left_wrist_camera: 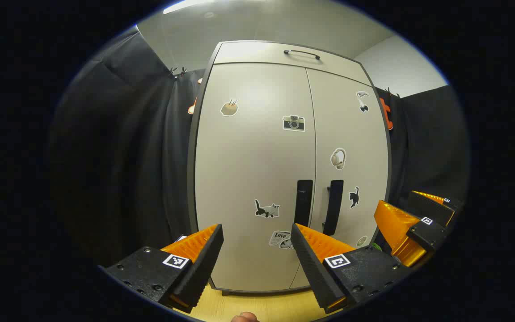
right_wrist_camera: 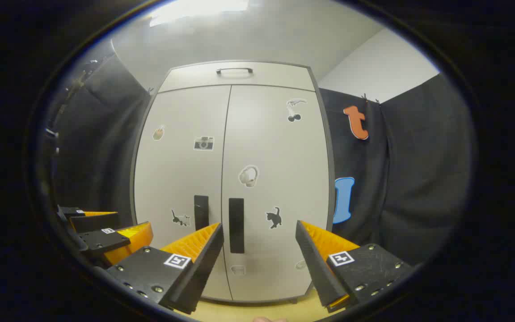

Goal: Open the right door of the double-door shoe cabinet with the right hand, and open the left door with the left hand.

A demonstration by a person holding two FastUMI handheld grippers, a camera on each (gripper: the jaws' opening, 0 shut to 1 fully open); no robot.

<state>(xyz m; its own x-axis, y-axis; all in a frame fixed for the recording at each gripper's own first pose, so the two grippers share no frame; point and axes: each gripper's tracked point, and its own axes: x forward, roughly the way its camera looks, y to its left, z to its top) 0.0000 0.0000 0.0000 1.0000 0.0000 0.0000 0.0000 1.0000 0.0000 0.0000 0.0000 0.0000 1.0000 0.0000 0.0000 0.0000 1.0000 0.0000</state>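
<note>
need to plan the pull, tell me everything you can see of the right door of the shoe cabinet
The right door is a tall, pale grey, smooth panel, shut and flush beside the left door. A dark vertical handle sits low along its inner edge. It carries stickers: headphones, a black cat, cherries near the top. Nothing touches it; the right tool hangs open in front, apart.

I've got the left gripper (left_wrist_camera: 256, 239) w/ jaws spread wide, empty. Right gripper (right_wrist_camera: 259, 237) same: wide apart, nothing between. Both level, side by side, pointing fwd, not touching each other.
</note>
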